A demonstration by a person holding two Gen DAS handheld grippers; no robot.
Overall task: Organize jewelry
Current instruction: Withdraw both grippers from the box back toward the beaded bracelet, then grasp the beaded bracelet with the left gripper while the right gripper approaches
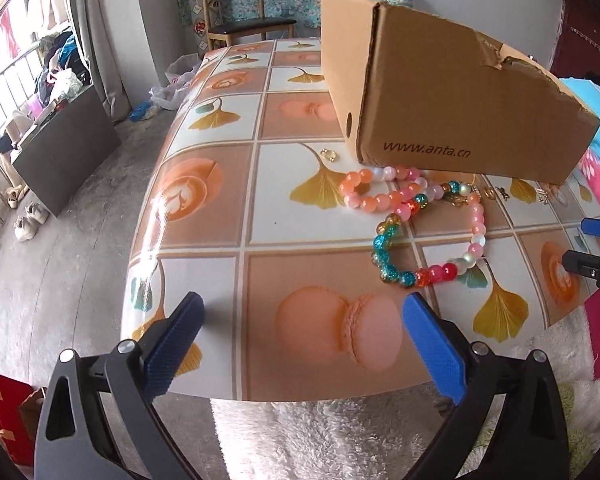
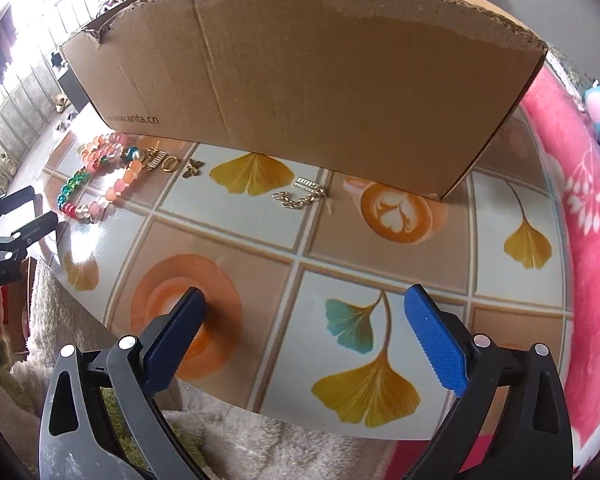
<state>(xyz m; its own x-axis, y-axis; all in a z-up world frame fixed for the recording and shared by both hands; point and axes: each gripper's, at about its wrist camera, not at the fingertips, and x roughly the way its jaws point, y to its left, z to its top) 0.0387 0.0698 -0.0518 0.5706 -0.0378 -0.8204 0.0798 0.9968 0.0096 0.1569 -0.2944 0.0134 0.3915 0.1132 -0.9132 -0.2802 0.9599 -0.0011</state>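
Observation:
A brown cardboard box (image 1: 452, 92) stands on the patterned table (image 1: 260, 216); it also shows in the right wrist view (image 2: 300, 64). In front of it lie a pink-orange bead bracelet (image 1: 364, 196) and a multicolour bead bracelet (image 1: 432, 268), seen too in the right wrist view (image 2: 96, 184). Small gold pieces lie along the box: a ring (image 1: 329, 155), a butterfly charm (image 2: 193, 168), a chain (image 2: 296, 200) and a studded clip (image 2: 308, 185). My left gripper (image 1: 304, 312) is open and empty above the table's near edge. My right gripper (image 2: 304, 304) is open and empty, short of the gold chain.
A fluffy white rug (image 1: 340, 440) lies below the table's near edge. A pink blanket (image 2: 580, 208) lies along the table's right side. A wooden chair (image 1: 244, 12) stands behind the table. The right gripper's fingers (image 1: 596, 264) show at the left view's right edge.

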